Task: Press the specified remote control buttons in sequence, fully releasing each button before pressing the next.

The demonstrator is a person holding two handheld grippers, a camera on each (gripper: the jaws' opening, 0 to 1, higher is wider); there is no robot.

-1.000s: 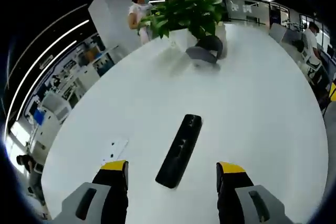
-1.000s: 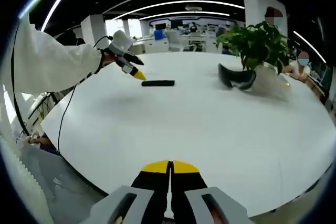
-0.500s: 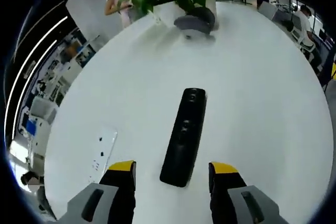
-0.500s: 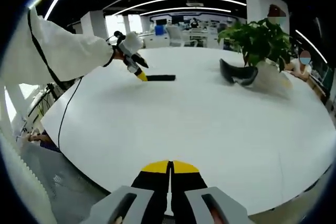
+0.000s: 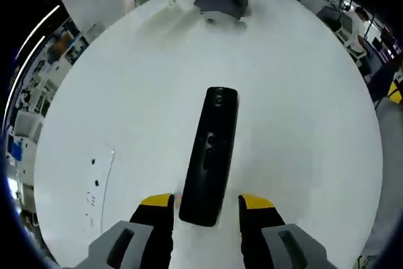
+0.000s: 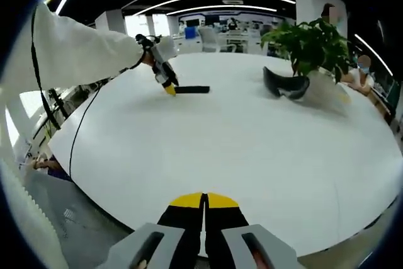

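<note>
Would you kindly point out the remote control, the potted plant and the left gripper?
remote control (image 5: pixel 211 155), left gripper view, middle of its black body.
potted plant (image 6: pixel 308 42), right gripper view, its green leaves.
left gripper (image 5: pixel 206 201), left gripper view, midway between its yellow fingertips.

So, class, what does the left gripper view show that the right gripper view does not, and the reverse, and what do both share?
Left gripper view: the left gripper with open yellow-tipped jaws flanking the near end of the long black remote control, buttons up, and a flat white card. Right gripper view: the shut right gripper and a person's white sleeve. Both: the remote, the round white table, the leafy green plant and the dark headset.
</note>
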